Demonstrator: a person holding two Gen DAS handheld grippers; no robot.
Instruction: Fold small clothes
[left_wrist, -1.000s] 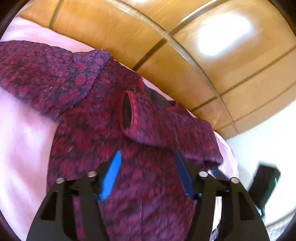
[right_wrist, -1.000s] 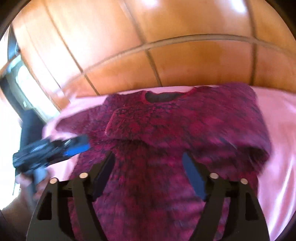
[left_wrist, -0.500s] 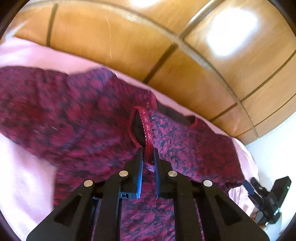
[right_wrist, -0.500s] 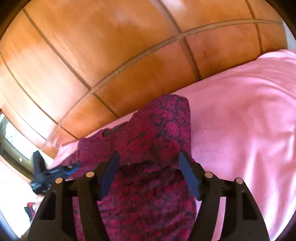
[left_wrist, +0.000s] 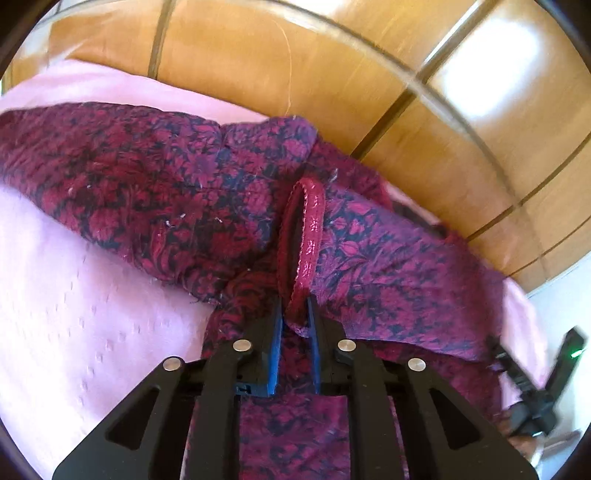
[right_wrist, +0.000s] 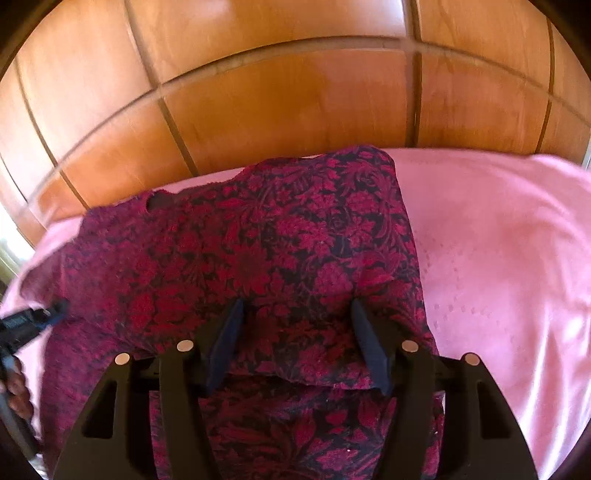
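A small maroon floral top lies on a pink bedcover. My left gripper is shut on the red-trimmed cuff of one sleeve, which stands up as a loop just ahead of the jaws. In the right wrist view the top has its right side folded over the body, with the neckline at the far left. My right gripper is open and empty, hovering over the folded edge. The left gripper shows at the far left there.
A glossy wooden headboard runs along the far side of the bed, close behind the top. Bare pink bedcover lies to the right of the garment. The right gripper shows at the lower right of the left wrist view.
My left gripper closed on the sleeve cuff and now holds it. My right gripper swung right and back, staying open over the folded side.
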